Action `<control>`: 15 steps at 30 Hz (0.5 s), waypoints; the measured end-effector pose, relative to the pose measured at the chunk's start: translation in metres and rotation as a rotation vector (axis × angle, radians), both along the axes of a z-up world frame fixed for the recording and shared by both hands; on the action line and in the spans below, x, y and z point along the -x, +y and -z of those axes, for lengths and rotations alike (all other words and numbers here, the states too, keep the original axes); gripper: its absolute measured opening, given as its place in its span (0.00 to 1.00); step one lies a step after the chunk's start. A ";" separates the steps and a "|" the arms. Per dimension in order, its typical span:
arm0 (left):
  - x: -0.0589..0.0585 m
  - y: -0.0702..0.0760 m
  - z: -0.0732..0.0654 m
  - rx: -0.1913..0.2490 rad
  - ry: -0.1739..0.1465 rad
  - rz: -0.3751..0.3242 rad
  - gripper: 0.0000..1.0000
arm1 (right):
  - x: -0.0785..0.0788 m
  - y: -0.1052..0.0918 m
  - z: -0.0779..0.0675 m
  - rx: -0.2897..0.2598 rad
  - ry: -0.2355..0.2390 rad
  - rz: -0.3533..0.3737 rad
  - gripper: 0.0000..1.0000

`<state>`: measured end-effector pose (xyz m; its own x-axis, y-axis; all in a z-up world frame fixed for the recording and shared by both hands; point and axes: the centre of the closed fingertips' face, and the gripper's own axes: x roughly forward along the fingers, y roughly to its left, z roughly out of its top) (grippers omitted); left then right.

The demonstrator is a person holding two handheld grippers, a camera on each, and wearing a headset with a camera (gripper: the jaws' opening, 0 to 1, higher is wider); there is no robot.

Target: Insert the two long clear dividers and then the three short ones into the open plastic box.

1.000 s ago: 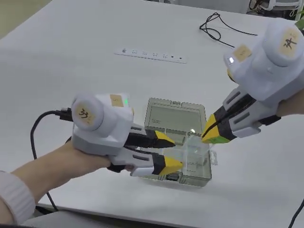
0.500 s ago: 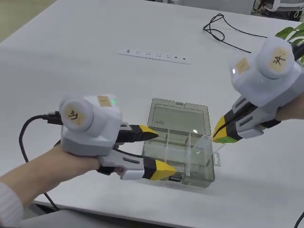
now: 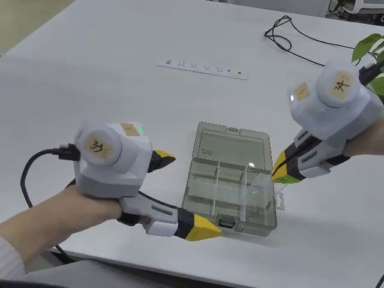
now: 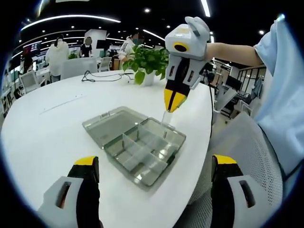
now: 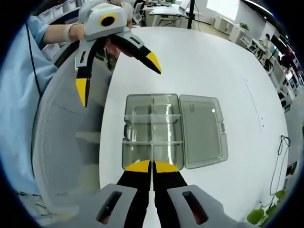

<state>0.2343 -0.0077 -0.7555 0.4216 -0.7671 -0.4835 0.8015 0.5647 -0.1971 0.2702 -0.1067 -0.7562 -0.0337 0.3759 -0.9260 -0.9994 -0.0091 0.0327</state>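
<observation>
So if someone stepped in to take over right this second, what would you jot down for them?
Left claw: open, empty, beside the plastic box, front-left.
Right claw: shut, seemingly pinching a clear divider above the box's right end.
Done: lid open flat; several dividers stand inside, exact count unclear.
Left: seat the held divider, then any missing ones.
</observation>
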 end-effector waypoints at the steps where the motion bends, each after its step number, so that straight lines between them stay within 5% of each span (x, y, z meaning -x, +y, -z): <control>1: 0.001 0.000 -0.001 0.003 0.002 -0.002 1.00 | -0.001 0.000 0.000 0.001 -0.001 -0.003 0.02; 15: 0.001 0.005 -0.001 0.002 0.001 -0.012 1.00 | 0.001 0.001 0.004 0.018 0.007 -0.009 0.02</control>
